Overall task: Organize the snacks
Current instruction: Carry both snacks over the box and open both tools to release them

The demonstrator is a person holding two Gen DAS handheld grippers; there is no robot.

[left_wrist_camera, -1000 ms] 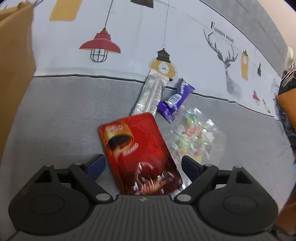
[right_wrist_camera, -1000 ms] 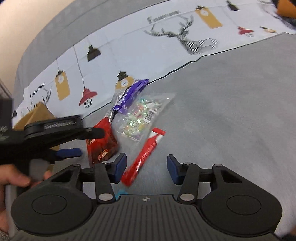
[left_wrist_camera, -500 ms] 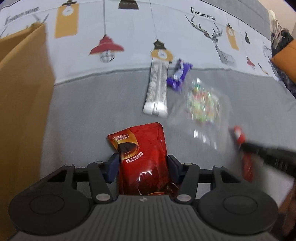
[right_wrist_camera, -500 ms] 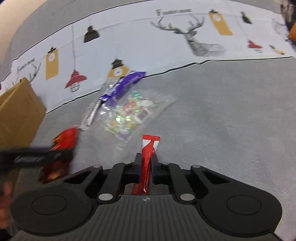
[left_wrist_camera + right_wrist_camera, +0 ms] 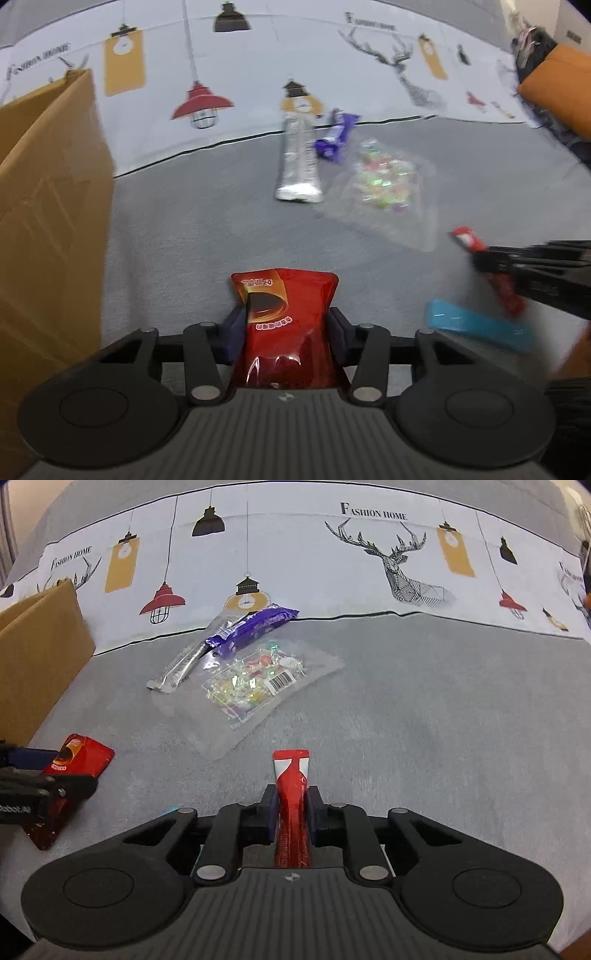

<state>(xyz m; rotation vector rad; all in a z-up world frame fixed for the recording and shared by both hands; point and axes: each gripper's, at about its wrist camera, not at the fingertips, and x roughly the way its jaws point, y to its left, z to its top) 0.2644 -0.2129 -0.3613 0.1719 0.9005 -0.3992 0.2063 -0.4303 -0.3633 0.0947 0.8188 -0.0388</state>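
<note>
The red pouch (image 5: 286, 325) sits pinched between the left gripper (image 5: 286, 328) jaws, its printed top end poking forward past the fingertips and its shiny lower half tucked back against the gripper body. Over on the right, the red stick packet (image 5: 292, 805) is clamped lengthwise in the right gripper (image 5: 291, 805), jaws drawn narrow onto it, with the white-and-red tip jutting out ahead. Both packs hang just over the grey cloth surface (image 5: 424, 720).

Out in front, three snacks lie loose on that grey cloth. The clear bag of colourful candies (image 5: 255, 683) lies flat with its barcode label up. Touching its far corner is the purple wrapper (image 5: 251, 627), and the silver sachet (image 5: 184, 664) runs just beside it, partly under the purple one in the right wrist view. In the left wrist view the silver sachet (image 5: 299, 158) points away, purple wrapper (image 5: 334, 136) beside it, candy bag (image 5: 384, 181) next along.

A brown cardboard box (image 5: 48, 206) stands at the left edge, close to the left gripper. A blurred blue strip (image 5: 476, 325) shows under the right gripper in the left wrist view; what it is, can't tell. Behind everything runs the white printed band (image 5: 332, 561) with lamps, a deer head and "Fashion home" lettering.
</note>
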